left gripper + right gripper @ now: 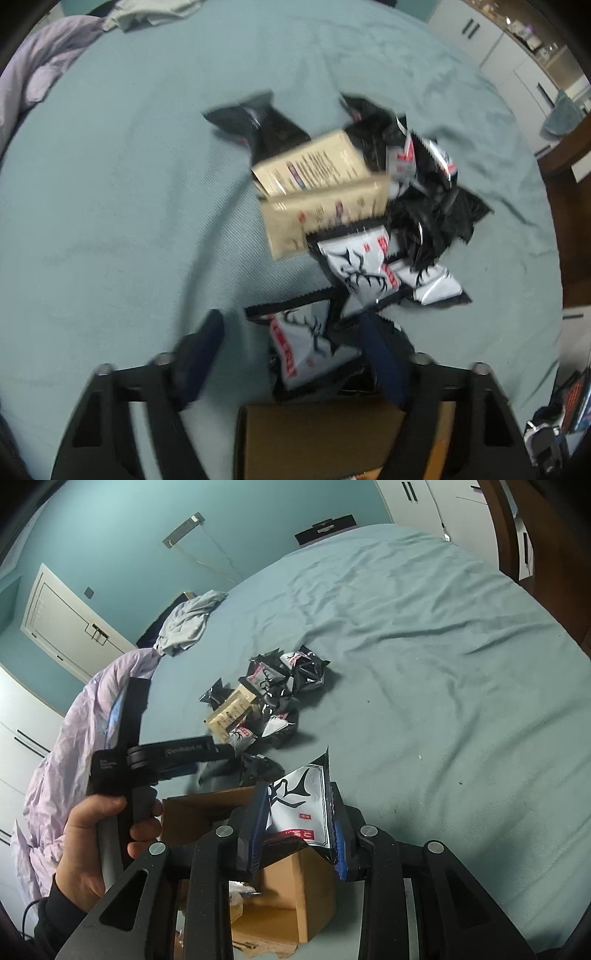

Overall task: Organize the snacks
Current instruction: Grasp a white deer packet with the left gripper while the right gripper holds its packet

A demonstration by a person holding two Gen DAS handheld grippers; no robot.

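The right gripper [299, 823] grasps a silver snack packet [303, 805] above the cardboard box [291, 893]; the left gripper [291, 347], released, straddles a packet [303, 343] near the pile [369, 206] on the bed [129, 221].

cardboard box [325, 439] cut off below

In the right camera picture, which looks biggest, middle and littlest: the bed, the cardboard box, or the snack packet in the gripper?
1. Bed, by far.
2. Cardboard box and the packet in the right gripper look about alike; the packet sits close to the camera and the gripper hides much of the box, so I won't rank them.
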